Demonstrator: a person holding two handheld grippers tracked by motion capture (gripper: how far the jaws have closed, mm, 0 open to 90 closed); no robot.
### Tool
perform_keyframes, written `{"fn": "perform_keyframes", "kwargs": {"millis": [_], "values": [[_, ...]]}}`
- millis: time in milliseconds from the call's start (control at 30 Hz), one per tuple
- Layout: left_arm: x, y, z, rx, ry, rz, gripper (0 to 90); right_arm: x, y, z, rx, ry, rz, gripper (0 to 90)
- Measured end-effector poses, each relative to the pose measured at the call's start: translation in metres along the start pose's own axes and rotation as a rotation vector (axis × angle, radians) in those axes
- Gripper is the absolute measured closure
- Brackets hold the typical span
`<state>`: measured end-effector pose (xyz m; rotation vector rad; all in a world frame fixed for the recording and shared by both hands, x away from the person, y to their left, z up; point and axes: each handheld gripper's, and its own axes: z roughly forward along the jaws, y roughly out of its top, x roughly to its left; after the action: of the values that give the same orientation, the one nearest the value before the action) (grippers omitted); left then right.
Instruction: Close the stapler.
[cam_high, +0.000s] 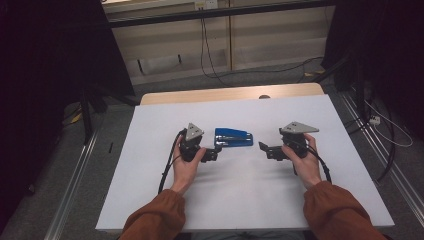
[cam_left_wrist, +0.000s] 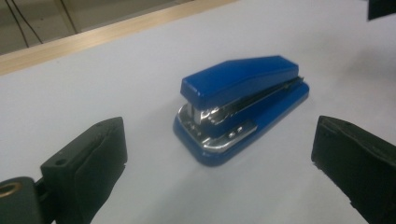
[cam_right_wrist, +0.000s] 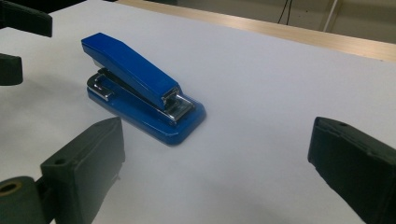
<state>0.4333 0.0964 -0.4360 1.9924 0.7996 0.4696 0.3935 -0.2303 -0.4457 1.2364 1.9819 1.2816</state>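
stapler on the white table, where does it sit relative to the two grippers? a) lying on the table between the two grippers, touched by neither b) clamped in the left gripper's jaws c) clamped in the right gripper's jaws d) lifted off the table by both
a: the blue stapler lies flat on the white table between the left gripper and the right gripper, whose jaws stand open and clear of it.

The high view looks forward and down on the whole white tabletop (cam_high: 250, 190) from above the person's side. Each gripper view sits low and close, looking along its own jaws. All three views share the glossy blue metal stapler (cam_high: 233, 137) (cam_left_wrist: 240, 105) (cam_right_wrist: 142, 86), seen from opposite ends.
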Motion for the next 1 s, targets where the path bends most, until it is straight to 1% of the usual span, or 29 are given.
{"fn": "perform_keyframes", "kwargs": {"millis": [33,100,133,200,267,333,400,433,500,567,633,700,733,767,833,867,933,1000], "values": [[0.000,-0.001,-0.001,0.002,0.003,0.004,3.6,0.000,-0.001,-0.002,-0.001,-0.004,-0.002,4.0],[0.000,-0.004,-0.005,0.006,0.017,-0.008,3.7,-0.001,-0.003,-0.005,-0.001,-0.015,-0.002,3.9],[0.000,-0.005,-0.007,-0.004,0.024,-0.024,3.7,-0.002,-0.003,-0.007,0.000,-0.018,0.003,3.9],[0.001,-0.007,-0.014,-0.012,0.037,-0.025,3.9,-0.003,-0.004,-0.010,-0.009,-0.025,0.001,3.9],[0.002,-0.009,-0.020,-0.022,0.052,-0.035,3.9,-0.003,-0.005,-0.014,-0.014,-0.047,-0.003,3.9],[0.001,-0.012,-0.027,-0.039,0.055,-0.039,3.5,-0.003,-0.006,-0.020,-0.024,-0.063,-0.004,4.0],[0.002,-0.016,-0.033,-0.047,0.069,-0.033,3.5,-0.002,-0.009,-0.025,-0.033,-0.072,-0.010,3.9],[0.002,-0.017,-0.035,-0.055,0.070,-0.039,3.5,-0.003,-0.010,-0.027,-0.041,-0.081,-0.016,3.9],[0.003,-0.018,-0.040,-0.057,0.073,-0.035,3.5,-0.003,-0.012,-0.030,-0.049,-0.092,-0.016,4.0],[0.000,-0.018,-0.044,-0.058,0.084,-0.015,3.5,-0.003,-0.012,-0.032,-0.053,-0.094,-0.014,3.9],[-0.004,-0.018,-0.049,-0.062,0.068,-0.001,3.5,-0.002,-0.012,-0.036,-0.051,-0.095,-0.016,3.9],[-0.008,-0.021,-0.054,-0.070,0.072,0.003,3.7,-0.002,-0.012,-0.040,-0.054,-0.109,-0.017,4.0],[-0.009,-0.022,-0.056,-0.078,0.081,-0.005,3.7,-0.003,-0.013,-0.043,-0.061,-0.107,-0.015,4.0],[-0.010,-0.023,-0.058,-0.078,0.085,-0.005,3.7,-0.003,-0.014,-0.046,-0.065,-0.111,-0.014,4.0],[-0.009,-0.025,-0.063,-0.079,0.079,-0.013,3.7,-0.004,-0.015,-0.051,-0.071,-0.120,-0.013,4.0],[-0.009,-0.025,-0.065,-0.085,0.073,-0.024,3.7,-0.004,-0.016,-0.053,-0.074,-0.125,-0.016,4.0],[-0.008,-0.026,-0.070,-0.094,0.064,-0.033,3.6,-0.004,-0.018,-0.057,-0.077,-0.130,-0.015,4.0],[-0.007,-0.027,-0.077,-0.098,0.066,-0.042,3.6,-0.003,-0.020,-0.060,-0.080,-0.129,-0.017,3.9]]}}
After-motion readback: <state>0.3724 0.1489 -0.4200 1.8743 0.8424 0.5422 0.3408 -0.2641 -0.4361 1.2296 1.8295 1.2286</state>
